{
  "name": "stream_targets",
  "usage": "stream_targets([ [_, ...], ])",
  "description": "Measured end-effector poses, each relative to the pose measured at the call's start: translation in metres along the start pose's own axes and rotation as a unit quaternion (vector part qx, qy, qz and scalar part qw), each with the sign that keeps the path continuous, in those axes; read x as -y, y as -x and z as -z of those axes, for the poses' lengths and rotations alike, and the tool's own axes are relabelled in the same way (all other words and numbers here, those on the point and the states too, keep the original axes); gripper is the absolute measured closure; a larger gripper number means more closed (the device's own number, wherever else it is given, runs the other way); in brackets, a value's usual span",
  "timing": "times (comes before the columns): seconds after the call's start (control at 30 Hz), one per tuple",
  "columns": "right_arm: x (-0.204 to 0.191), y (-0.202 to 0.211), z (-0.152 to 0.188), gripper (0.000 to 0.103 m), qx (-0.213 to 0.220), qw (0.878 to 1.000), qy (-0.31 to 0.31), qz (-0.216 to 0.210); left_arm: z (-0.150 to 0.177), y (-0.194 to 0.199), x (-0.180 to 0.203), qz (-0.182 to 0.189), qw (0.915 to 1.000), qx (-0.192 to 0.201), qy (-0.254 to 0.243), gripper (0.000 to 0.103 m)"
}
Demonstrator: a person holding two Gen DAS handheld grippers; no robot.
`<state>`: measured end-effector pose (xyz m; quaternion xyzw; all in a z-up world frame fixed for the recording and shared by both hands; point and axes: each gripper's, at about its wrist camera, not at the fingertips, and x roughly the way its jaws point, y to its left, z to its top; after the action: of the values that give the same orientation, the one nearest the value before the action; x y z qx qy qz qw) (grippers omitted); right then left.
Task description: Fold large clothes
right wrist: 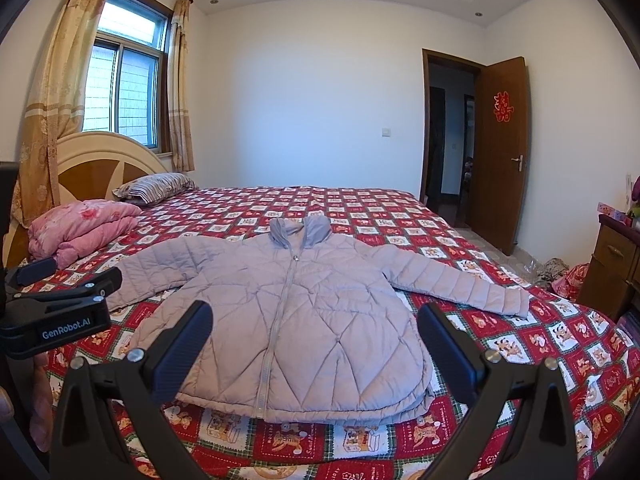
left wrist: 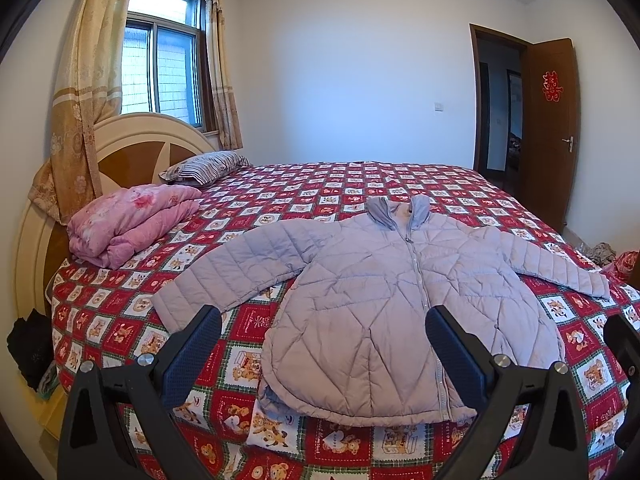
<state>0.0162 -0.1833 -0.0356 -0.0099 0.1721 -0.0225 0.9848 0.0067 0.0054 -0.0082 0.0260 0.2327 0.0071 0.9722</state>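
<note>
A pale lilac quilted jacket (left wrist: 360, 312) lies flat and zipped on the bed, front up, collar far, both sleeves spread out to the sides. It also shows in the right wrist view (right wrist: 296, 320). My left gripper (left wrist: 324, 320) is open and empty, held above the jacket's hem, toward its left side. My right gripper (right wrist: 316, 316) is open and empty, held above the hem, its fingers spanning the jacket's lower body. The left gripper (right wrist: 76, 280) also shows at the left edge of the right wrist view.
The bed has a red checked bear-print cover (left wrist: 328, 188). A folded pink quilt (left wrist: 128, 220) and a striped pillow (left wrist: 204, 166) lie near the headboard (left wrist: 132, 140). An open wooden door (right wrist: 500, 152) stands at the right. A wooden cabinet (right wrist: 612, 264) and floor clutter stand beside the bed.
</note>
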Motion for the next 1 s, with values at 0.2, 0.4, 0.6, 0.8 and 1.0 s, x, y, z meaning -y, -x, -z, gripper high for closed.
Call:
stream_targets([
  [0.2, 0.0006, -0.0011, 0.0005, 0.0, -0.002, 1.0, 0.0, 0.0, 0.001, -0.0017, -0.0002, 0.001, 1.0, 0.0, 0.0, 0.001],
  [0.4, 0.0039, -0.0034, 0.0028, 0.0, -0.008, 1.0, -0.004, -0.001, 0.0024, -0.0019, 0.0, 0.0, 1.0, 0.0, 0.0, 0.001],
  [0.6, 0.0045, -0.0031, 0.0035, 0.0, -0.009, 1.0, -0.006, -0.001, 0.0038, -0.0025, -0.0003, 0.001, 1.0, 0.001, 0.0, 0.001],
  [0.8, 0.004, -0.0036, 0.0027, 0.0, -0.009, 1.0, -0.005, -0.001, 0.0055, -0.0024, 0.0, 0.001, 1.0, 0.002, 0.001, 0.001],
  [1.0, 0.0043, -0.0036, 0.0026, 0.0, -0.01, 1.0, -0.006, -0.001, 0.0058, -0.0025, -0.0003, 0.001, 1.0, 0.001, 0.001, 0.001],
])
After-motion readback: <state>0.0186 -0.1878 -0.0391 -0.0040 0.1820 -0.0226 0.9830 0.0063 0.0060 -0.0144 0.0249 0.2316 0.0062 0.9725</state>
